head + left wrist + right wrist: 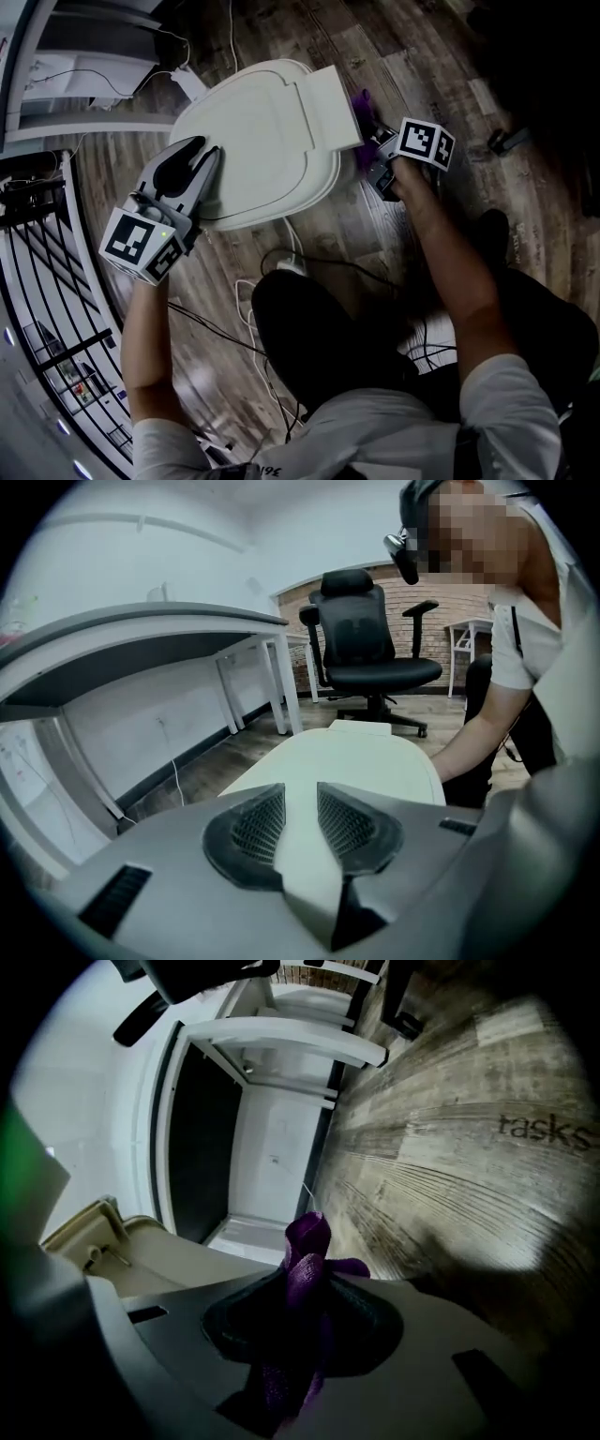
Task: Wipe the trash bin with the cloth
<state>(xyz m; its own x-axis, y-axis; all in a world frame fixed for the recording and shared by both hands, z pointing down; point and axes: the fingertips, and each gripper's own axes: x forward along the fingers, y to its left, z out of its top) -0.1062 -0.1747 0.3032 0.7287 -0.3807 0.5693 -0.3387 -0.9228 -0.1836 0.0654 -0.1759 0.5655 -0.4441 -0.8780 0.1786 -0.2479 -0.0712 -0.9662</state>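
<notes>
Two grippers. My left gripper (200, 157), jaws apart and empty, sits at the trash bin's (262, 141) nine o'clock edge. My right gripper (305, 1312) pinches the purple cloth (307, 1241) at three o'clock. Wiping barely begun, I judge; nearly all surfaces remain.

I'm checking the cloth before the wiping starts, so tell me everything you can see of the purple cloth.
The cloth is purple, a woven-looking fabric bunched and twisted into a narrow roll. The right gripper is shut on it: its dark fingers pinch the middle, a short tuft sticks out past the fingertips, and the rest runs back between them. In the head view it sits beside the squared end of the cream trash bin; whether it touches the bin cannot be told.
</notes>
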